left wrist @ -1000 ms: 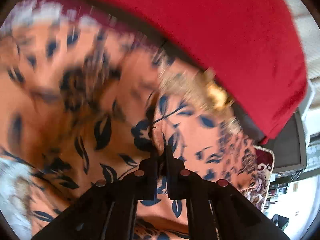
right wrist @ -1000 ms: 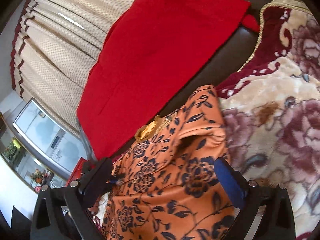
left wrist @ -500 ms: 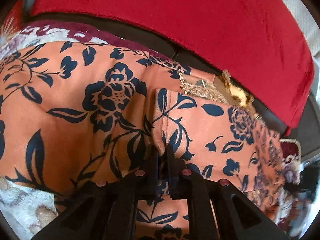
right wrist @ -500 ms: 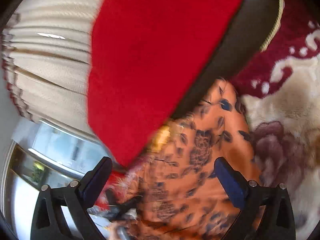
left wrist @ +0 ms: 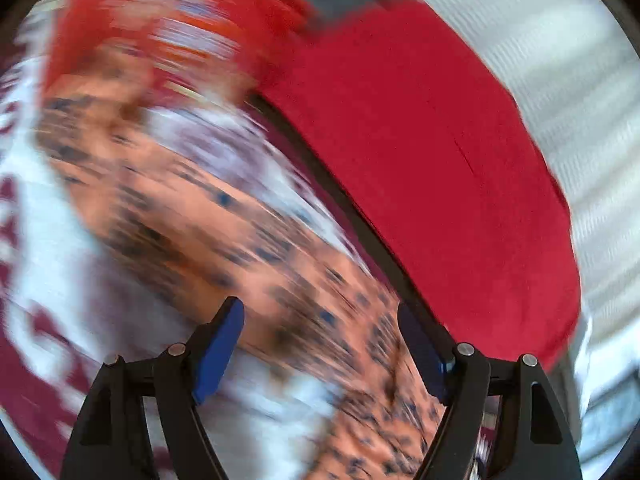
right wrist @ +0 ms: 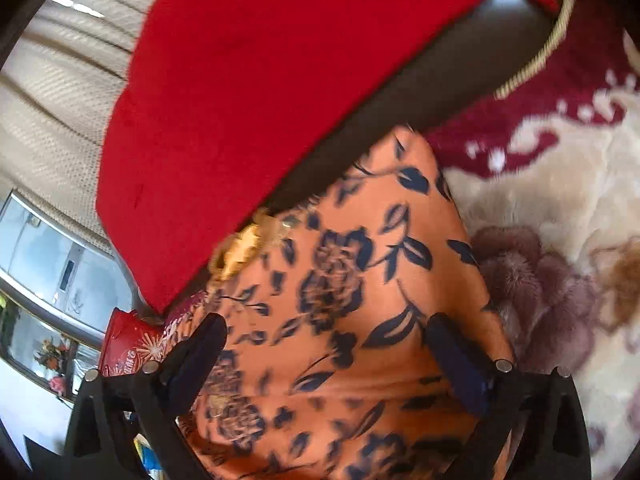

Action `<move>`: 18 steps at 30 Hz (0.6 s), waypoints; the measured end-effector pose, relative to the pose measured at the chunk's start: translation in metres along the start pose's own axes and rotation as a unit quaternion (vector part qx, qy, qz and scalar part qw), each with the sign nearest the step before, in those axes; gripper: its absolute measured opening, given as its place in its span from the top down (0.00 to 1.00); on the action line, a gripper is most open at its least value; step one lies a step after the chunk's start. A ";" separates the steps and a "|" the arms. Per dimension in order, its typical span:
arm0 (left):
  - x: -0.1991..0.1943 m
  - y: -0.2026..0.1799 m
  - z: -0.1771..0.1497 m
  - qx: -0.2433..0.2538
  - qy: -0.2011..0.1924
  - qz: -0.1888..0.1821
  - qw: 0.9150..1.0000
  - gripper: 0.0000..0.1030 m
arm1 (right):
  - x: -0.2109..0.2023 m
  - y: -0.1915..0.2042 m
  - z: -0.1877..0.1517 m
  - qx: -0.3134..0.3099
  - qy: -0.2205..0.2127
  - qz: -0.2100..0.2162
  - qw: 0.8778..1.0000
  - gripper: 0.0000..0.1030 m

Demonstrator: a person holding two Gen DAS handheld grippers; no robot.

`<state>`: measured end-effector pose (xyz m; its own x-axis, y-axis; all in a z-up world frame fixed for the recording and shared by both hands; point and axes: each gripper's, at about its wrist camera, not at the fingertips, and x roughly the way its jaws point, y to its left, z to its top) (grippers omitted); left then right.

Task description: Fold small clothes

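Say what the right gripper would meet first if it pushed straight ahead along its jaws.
Most likely the orange floral garment: it fills the gap ahead of the right gripper, whose jaws stand open. Depth is unclear.

Left wrist view badly smeared by motion; I can read only broad shapes. My left gripper [left wrist: 320, 344] has just been opening: its blue-padded jaws stand wide apart, nothing pinched between them. The orange garment [left wrist: 208, 216] with dark floral print lies beneath and beyond the jaws, running diagonally from upper left to lower right. A plush cream-and-maroon blanket [left wrist: 52, 280] shows on the garment's left side and under it. Right of the garment, past a dark strip, a red cloth [left wrist: 432, 160] is spread. Beyond the red cloth, pale curtain [left wrist: 560, 64]. Detail at upper left is too blurred to tell.
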<state>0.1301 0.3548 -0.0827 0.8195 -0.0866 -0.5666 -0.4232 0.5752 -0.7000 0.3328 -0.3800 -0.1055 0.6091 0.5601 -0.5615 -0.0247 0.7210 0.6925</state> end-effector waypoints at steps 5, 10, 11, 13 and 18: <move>-0.018 0.103 0.050 -0.144 -0.049 0.038 0.988 0.23 | -0.037 0.041 -0.019 -0.083 -0.024 -0.009 0.996 0.02; -0.014 0.145 0.073 -0.198 -0.077 0.029 0.977 0.23 | -0.066 0.048 -0.045 -0.087 -0.036 -0.005 0.996 0.02; -0.011 0.145 0.077 -0.194 -0.077 0.033 0.977 0.23 | -0.071 0.048 -0.049 -0.088 -0.037 -0.006 0.995 0.02; -0.005 0.145 0.084 -0.191 -0.078 0.042 0.978 0.24 | -0.080 0.041 -0.057 -0.088 -0.038 -0.010 0.995 0.02; 0.006 0.155 0.106 -0.190 -0.045 0.094 0.976 0.95 | -0.087 0.030 -0.067 -0.077 -0.052 -0.013 0.996 0.02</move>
<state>0.1101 0.5301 -0.1486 0.7370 0.0741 -0.6718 -0.6681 0.2301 -0.7076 0.2258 -0.3803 -0.0660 0.6903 0.5009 -0.5222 -0.1244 0.7931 0.5962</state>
